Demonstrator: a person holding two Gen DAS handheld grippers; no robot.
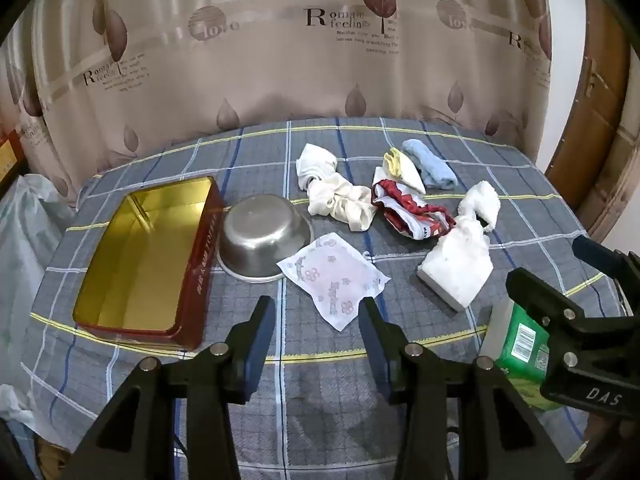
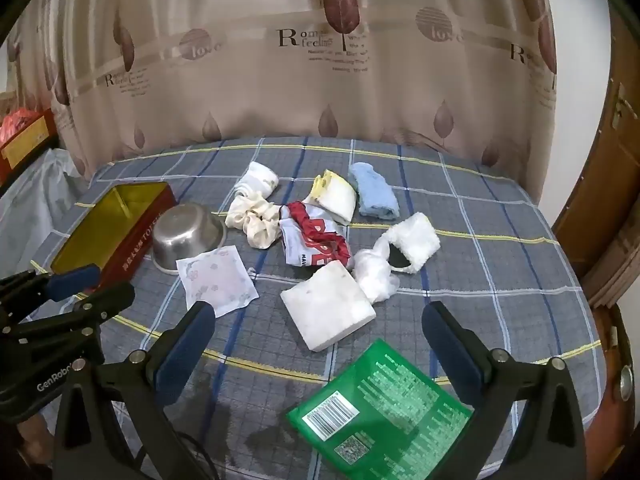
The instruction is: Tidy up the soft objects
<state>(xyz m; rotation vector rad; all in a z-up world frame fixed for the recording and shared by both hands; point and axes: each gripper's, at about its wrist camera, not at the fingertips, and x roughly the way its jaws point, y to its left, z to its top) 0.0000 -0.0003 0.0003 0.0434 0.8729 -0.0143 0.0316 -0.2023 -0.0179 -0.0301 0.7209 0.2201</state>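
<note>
Hovering apart, left gripper (image 1: 316, 318) and right gripper (image 2: 318, 326) jaws spread, green packet (image 2: 384, 408) near table edge.

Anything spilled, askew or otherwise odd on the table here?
Yes: the steel bowl lies upside down beside the open tin, and dark, damp-looking patches stain the tablecloth near the green packet.

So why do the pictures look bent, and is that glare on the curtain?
Left wrist view: fisheye lens bows the table edge and blackens corners; shiny curtain glares, gold tin gleams. Right wrist view: same bowing; green packet print blurs.
</note>
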